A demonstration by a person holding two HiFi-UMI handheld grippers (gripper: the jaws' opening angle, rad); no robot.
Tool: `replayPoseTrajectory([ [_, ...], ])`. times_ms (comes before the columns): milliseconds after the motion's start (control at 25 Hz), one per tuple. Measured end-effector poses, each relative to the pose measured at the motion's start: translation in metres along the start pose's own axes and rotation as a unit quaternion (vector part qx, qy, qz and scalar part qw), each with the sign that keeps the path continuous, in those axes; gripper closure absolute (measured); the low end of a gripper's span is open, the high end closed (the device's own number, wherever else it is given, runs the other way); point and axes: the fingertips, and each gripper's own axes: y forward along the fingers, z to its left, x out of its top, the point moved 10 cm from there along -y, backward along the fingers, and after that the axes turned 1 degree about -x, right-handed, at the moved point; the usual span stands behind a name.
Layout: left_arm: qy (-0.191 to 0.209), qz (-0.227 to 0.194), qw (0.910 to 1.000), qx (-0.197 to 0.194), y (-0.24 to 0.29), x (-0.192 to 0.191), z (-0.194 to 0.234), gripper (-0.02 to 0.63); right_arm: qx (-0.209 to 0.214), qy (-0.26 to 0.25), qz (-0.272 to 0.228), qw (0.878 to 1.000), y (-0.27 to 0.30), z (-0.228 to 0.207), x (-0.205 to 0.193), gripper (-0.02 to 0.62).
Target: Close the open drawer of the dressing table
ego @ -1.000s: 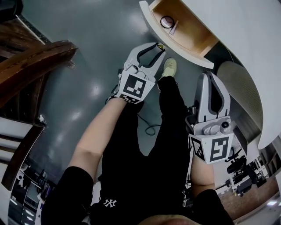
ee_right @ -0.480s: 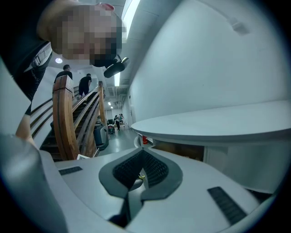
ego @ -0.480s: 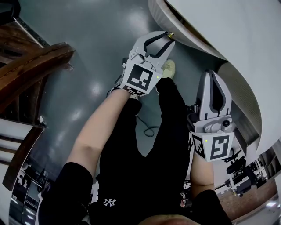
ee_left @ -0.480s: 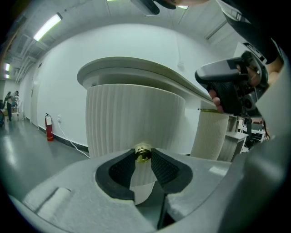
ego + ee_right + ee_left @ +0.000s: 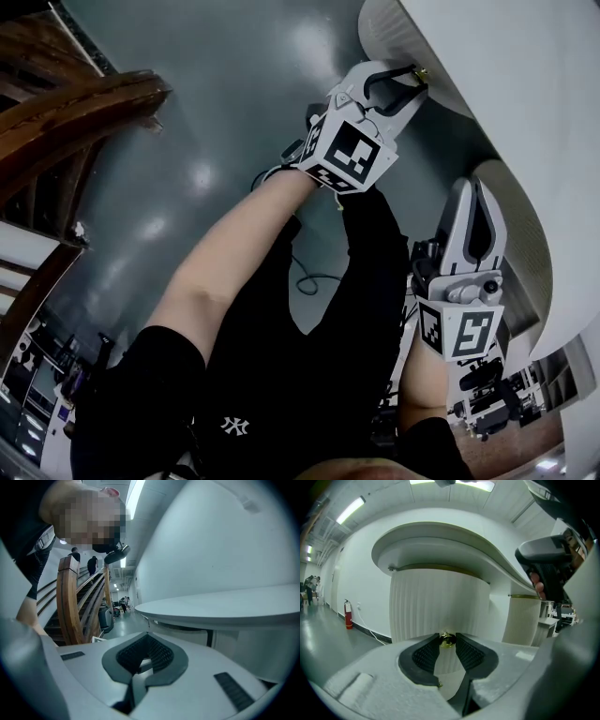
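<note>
Left gripper pinches narrowly on the small brass knob. The wooden drawer interior, open a second ago, no longer shows in the head view. The ribbed white drawer front sits in line under the dressing table top, so it is judged closed. Right gripper hangs shut and empty beside the table.

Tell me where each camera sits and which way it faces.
Head view: on the person's head, facing steeply down at forearms, trousers, left gripper and right gripper.
Left gripper view: on the left gripper, facing the ribbed drawer front; jaws grip the brass knob.
Right gripper view: on the right gripper, facing a wooden staircase; jaws together, empty.
Shared: head and left gripper views show the brass knob.
</note>
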Motion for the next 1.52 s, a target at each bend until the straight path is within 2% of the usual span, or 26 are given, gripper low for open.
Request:
replayPoseTrajectory([
  [1000, -0.007, -0.023, 0.9997, -0.010, 0.037, 0.010, 0.001, 0.499, 0.006, 0.003, -0.004, 1.000, -0.001, -0.009, 0.005, 0.580],
  [1320, -0.004, -0.019, 0.9998, -0.005, 0.010, 0.023, -0.002, 0.494, 0.014, 0.009, 0.001, 1.000, -0.006, 0.003, 0.020, 0.580],
  [1520, -0.011, -0.016, 0.9998, -0.006, -0.029, 0.045, -0.011, 0.495, 0.017, 0.010, -0.004, 1.000, -0.011, 0.021, 0.039, 0.580],
])
